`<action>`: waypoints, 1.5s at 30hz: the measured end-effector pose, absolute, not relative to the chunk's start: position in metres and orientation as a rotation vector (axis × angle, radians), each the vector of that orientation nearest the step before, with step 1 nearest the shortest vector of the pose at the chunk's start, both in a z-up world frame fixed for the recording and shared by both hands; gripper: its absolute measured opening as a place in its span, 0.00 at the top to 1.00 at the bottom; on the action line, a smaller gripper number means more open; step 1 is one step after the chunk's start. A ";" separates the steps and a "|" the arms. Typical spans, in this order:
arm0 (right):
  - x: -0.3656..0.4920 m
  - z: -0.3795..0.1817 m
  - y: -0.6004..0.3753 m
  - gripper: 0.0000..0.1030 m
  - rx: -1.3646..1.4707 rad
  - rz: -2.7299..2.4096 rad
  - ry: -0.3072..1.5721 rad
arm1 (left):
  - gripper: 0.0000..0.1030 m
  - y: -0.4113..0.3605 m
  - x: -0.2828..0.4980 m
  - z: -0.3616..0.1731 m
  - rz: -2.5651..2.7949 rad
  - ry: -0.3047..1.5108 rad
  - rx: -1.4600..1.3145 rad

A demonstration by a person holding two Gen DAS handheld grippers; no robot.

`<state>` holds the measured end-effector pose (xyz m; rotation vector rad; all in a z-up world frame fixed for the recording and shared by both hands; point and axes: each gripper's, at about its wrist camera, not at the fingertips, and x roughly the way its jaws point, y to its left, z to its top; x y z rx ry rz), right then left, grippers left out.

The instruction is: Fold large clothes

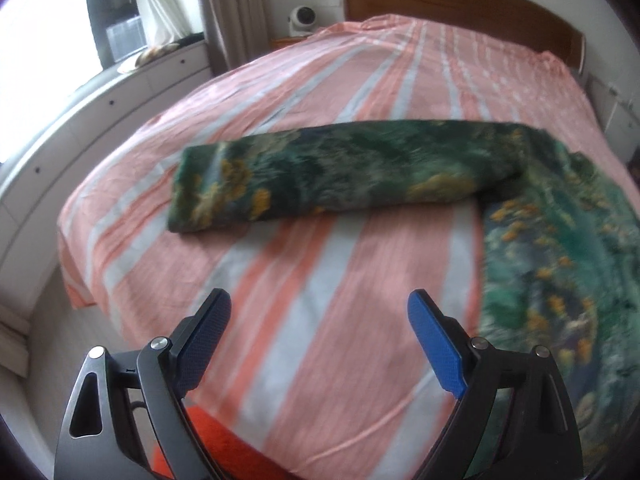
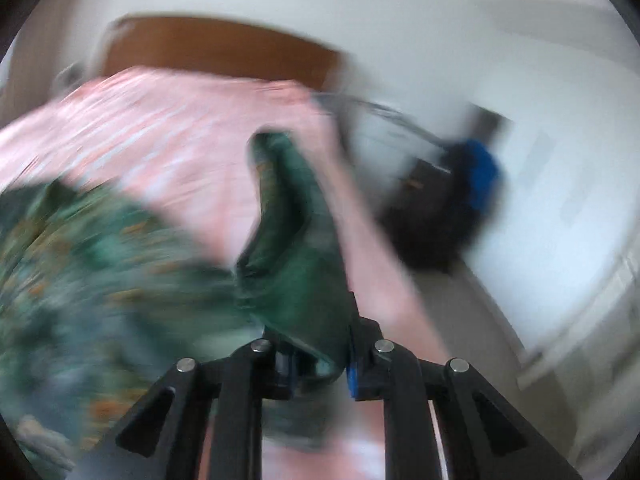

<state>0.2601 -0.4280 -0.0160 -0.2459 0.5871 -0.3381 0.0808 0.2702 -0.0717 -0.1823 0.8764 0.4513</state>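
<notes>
One bed (image 1: 304,312) carries the work, its striped sheet giving flat room for folding; the green patterned garment (image 1: 344,172) lies across it, part folded into a long band; right gripper (image 2: 320,364) clamps a bunched edge, presumably to carry it over; left gripper (image 1: 320,316) gapes wide, empty.

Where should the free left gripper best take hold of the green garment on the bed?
Probably at the folded band's free left end, coming from above and the near side: the green garment lies flat there, clear on the striped sheet. The left gripper is open.
</notes>
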 end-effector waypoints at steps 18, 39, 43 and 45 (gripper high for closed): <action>0.054 -0.060 -0.442 0.10 0.295 -0.217 0.647 | 0.05 0.195 0.082 -0.055 0.201 0.770 -0.238; 0.005 -0.107 -0.274 0.01 0.162 0.040 0.588 | 0.00 0.122 0.042 -0.075 0.061 0.766 -0.105; 0.002 -0.105 -0.264 0.01 0.029 0.001 0.544 | 0.01 0.125 0.039 -0.074 0.108 0.709 -0.055; 0.003 -0.107 -0.262 0.01 0.008 -0.020 0.544 | 0.01 0.126 0.039 -0.077 0.116 0.708 -0.033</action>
